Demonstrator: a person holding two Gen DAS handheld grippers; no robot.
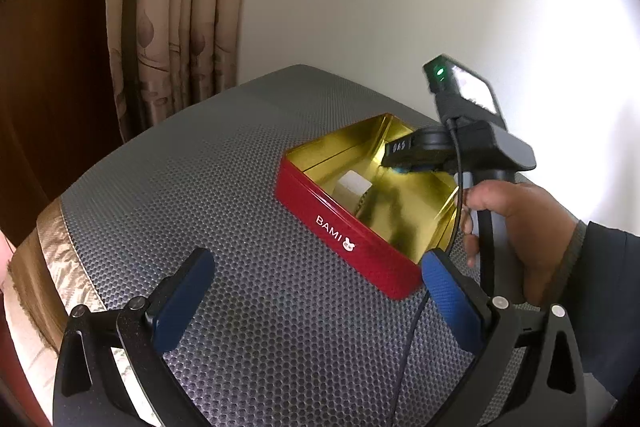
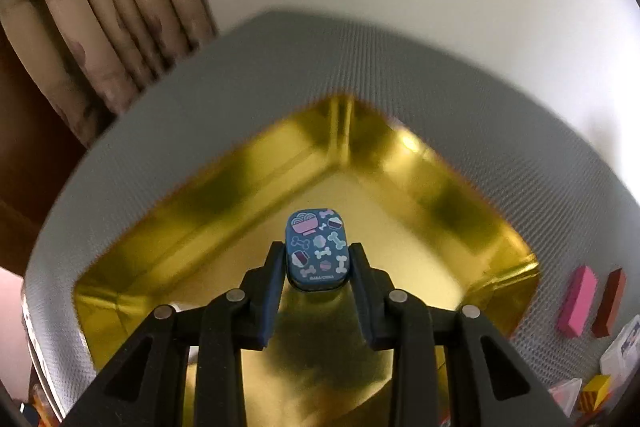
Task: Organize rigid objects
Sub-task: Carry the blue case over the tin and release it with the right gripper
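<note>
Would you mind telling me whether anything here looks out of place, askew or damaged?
Nothing stands out. The red tin sits flat on the grey mat, undented, with a white block inside. The right gripper holds a small blue case squarely above the gold interior; the left gripper is open.

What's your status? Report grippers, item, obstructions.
Left gripper open, empty, over mat. Right gripper shut on blue tin, above gold-lined red box. White block inside; drop spot clear.

A home: leaf-print curtains (image 1: pixel 176 11) beside wood panelling (image 1: pixel 52 75).
</note>
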